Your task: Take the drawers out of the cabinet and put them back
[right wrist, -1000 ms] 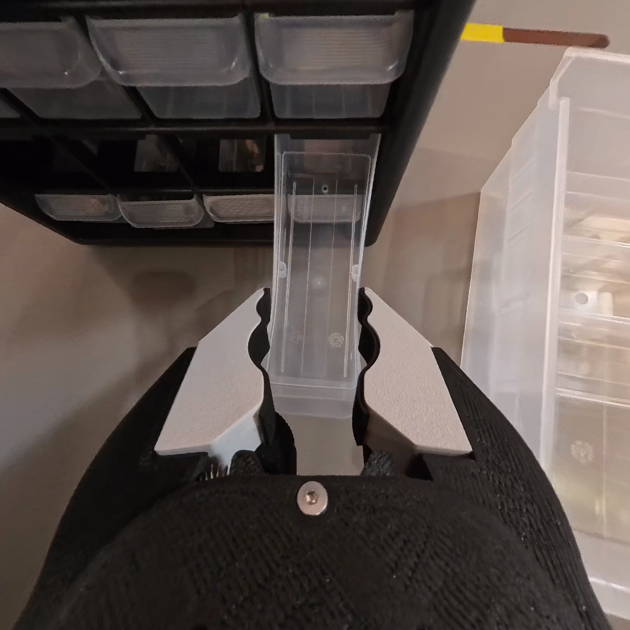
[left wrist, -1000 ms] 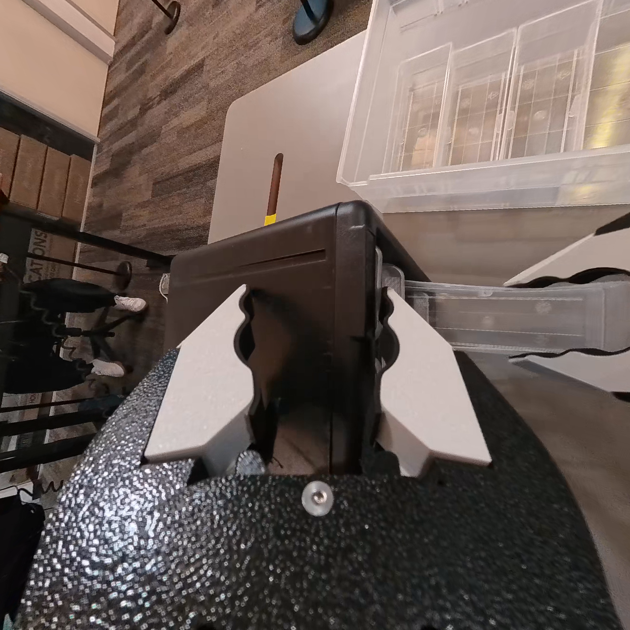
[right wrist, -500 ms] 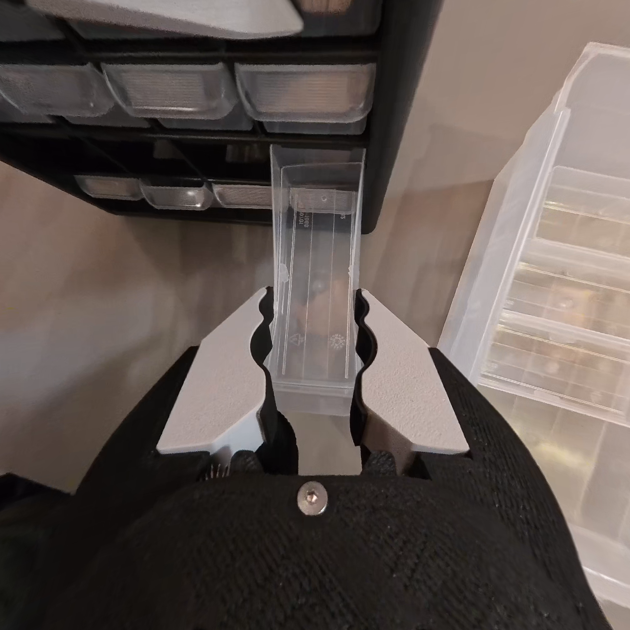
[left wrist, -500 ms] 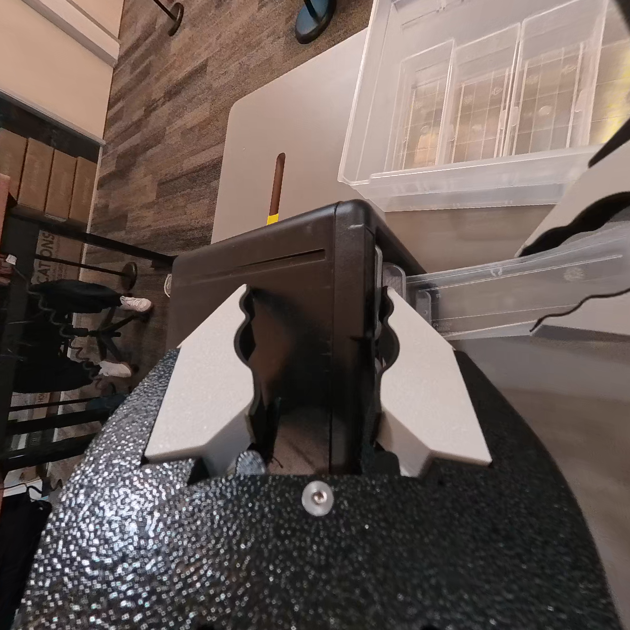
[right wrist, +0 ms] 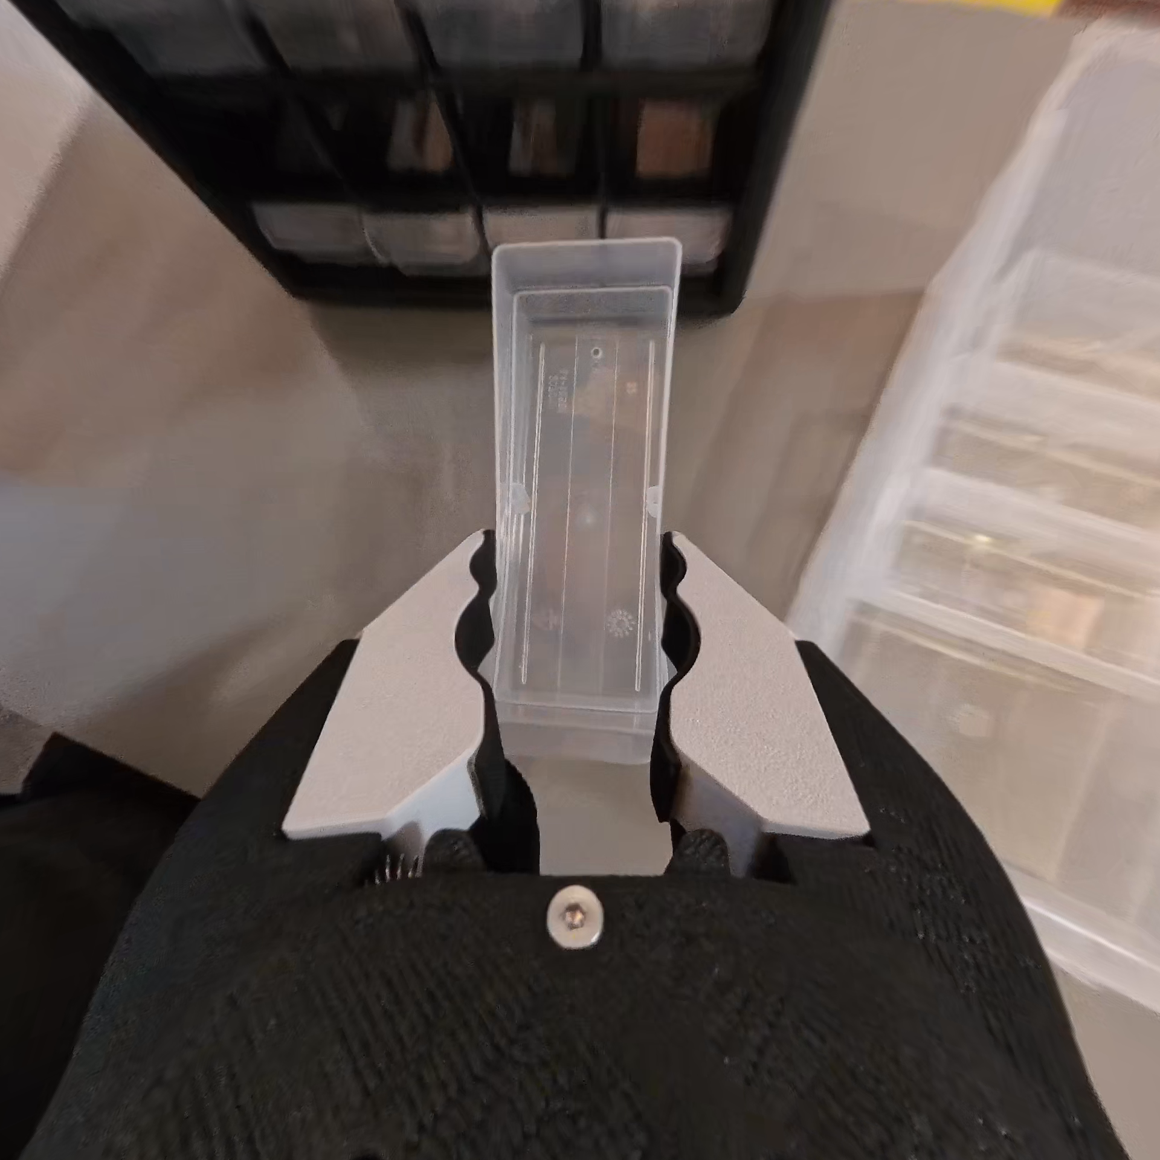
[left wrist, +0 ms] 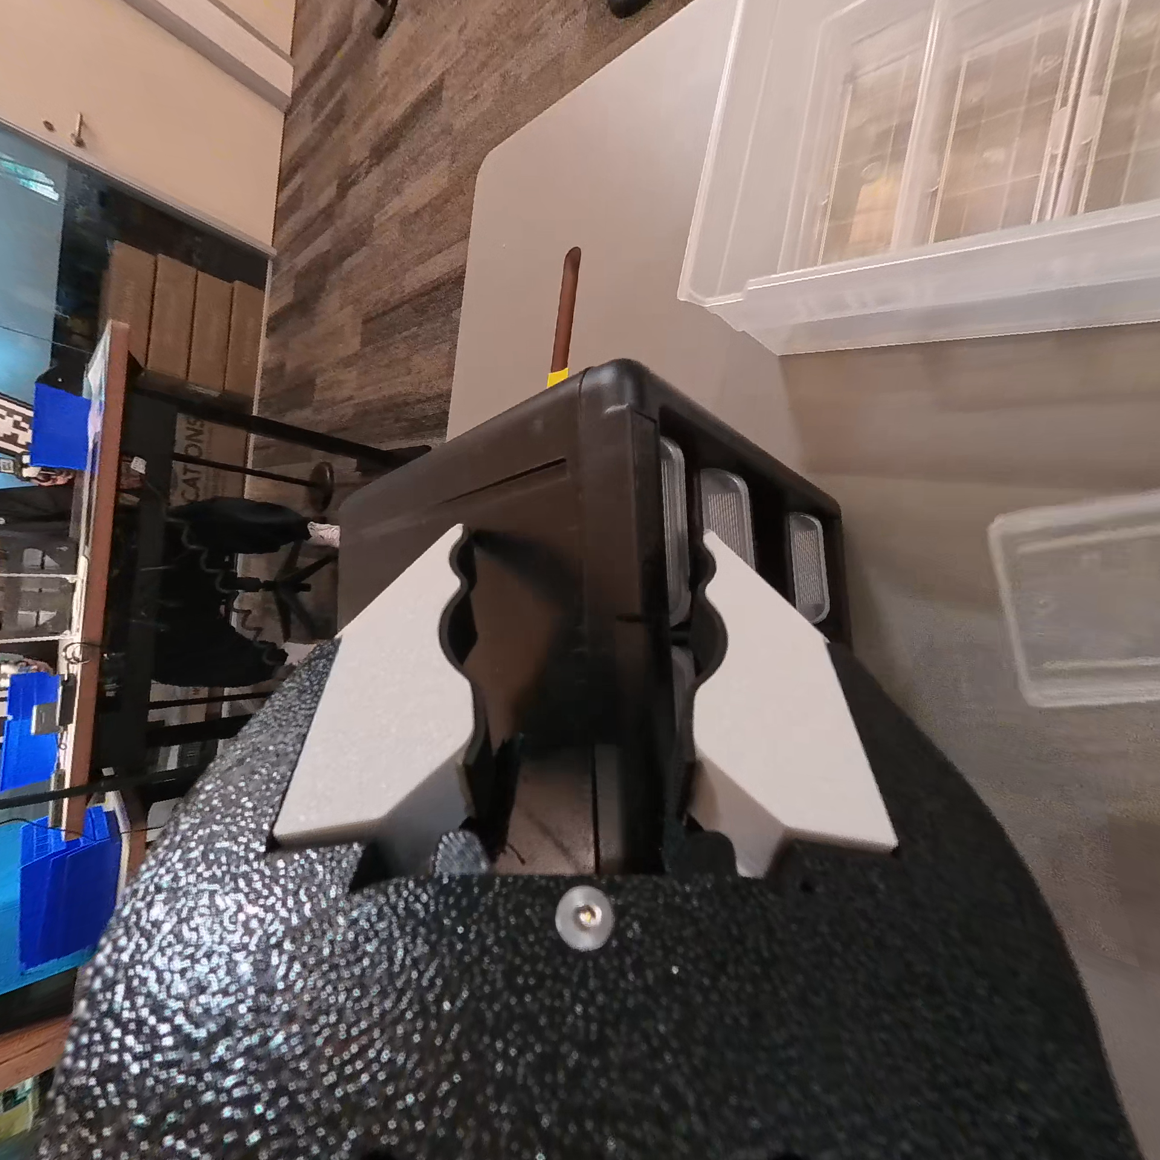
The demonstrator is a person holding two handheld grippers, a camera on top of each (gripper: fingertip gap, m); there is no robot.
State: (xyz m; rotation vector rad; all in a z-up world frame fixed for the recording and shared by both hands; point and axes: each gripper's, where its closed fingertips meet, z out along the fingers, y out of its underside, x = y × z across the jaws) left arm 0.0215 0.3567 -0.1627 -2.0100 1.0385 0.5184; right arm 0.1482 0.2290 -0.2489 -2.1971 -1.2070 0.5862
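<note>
L wrist view: left tongs (left wrist: pixel 584 634) clamped across front corner of black cabinet (left wrist: pixel 502 502), which stands on beige surface (left wrist: pixel 596 188) nr its far edge. Clear bin (left wrist: pixel 941 276) alongside.

R wrist view: right tongs (right wrist: pixel 577 628) gripping clear drawer (right wrist: pixel 584 502), fully out, held above surface (right wrist: pixel 188 376), apart from cabinet (right wrist: pixel 439 188) front.

1. A clear plastic drawer (right wrist: pixel 580 533) is clamped at its near end between the fingers of the right gripper (right wrist: pixel 579 634).
2. The drawer is held fully clear of the black cabinet (right wrist: pixel 477 144), in front of its lower right corner.
3. A clear storage bin (right wrist: pixel 1004 502) is seen to the right of the cabinet, blurred.
4. Both are set on a beige table (right wrist: pixel 220 439).
</note>
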